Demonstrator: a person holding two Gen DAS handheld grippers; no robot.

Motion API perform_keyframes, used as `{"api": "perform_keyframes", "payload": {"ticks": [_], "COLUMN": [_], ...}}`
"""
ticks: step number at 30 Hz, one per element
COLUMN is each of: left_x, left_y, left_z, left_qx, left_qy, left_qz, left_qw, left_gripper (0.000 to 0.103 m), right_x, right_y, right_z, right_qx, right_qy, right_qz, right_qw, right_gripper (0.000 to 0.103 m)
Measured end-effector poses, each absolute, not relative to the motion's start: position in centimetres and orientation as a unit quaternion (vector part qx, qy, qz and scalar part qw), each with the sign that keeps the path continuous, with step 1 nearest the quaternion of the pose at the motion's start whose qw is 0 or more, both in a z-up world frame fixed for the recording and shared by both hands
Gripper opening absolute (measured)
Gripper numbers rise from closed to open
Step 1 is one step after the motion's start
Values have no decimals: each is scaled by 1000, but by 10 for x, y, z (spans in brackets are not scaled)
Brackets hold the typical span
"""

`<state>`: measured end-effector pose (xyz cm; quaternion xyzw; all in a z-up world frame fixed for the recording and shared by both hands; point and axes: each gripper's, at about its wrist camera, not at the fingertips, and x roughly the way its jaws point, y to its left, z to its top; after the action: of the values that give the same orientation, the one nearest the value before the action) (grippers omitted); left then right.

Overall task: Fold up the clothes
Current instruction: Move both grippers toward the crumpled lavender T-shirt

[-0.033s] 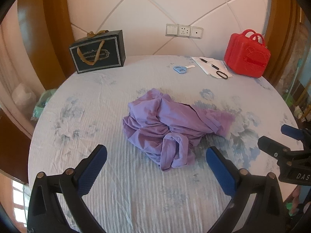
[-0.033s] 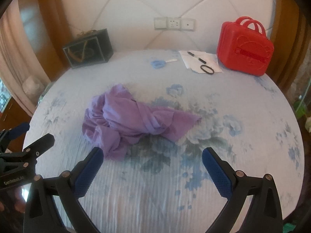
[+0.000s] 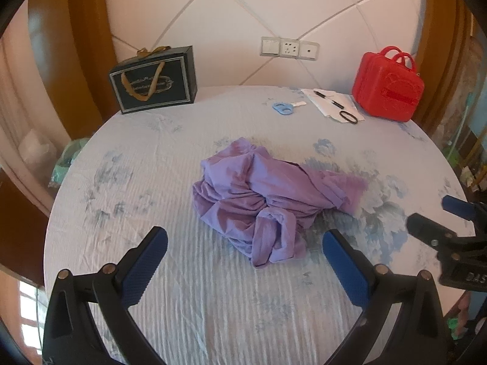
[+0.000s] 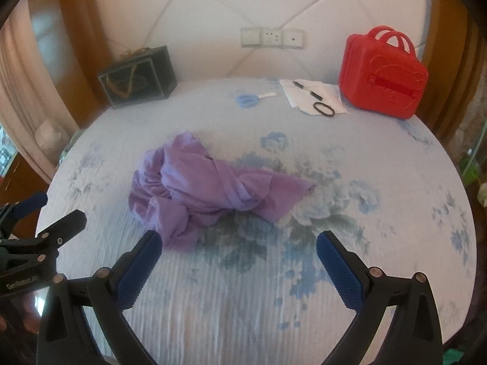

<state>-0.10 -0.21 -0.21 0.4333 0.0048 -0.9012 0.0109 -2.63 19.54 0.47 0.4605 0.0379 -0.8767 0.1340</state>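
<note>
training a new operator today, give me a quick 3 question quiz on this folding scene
1. True or false: the purple garment already lies folded flat.
2. Which stands at the far right of the bed? A) red case B) dark gift bag C) blue scissors
3. Fill in: the left gripper and right gripper both have their jaws ____.

Key: 1 false, it is crumpled; 2 A; 3 open.

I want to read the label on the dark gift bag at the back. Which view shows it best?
The left wrist view: the gift bag is sharp there, its gold handles and framed front label visible, though the lettering is too small to read. In the right wrist view the bag is blurred and the label is only a smudge.
</note>
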Motion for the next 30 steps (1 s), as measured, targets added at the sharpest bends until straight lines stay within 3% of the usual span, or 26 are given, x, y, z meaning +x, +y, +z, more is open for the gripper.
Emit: {"api": "perform_keyframes", "payload": {"ticks": [30], "left_x": [-17], "left_y": [-21], "left_z": [-16], "left_qx": [469], "left_qy": [5], "left_qz": [-883], "left_qw": [19], "left_gripper": [103], "right_x": [-38], "right_y": [188], "right_z": [-7], "right_qx": [476], "right_qy": [41], "right_qz": [-867], "right_qw": [140], "right_gripper": [103]}}
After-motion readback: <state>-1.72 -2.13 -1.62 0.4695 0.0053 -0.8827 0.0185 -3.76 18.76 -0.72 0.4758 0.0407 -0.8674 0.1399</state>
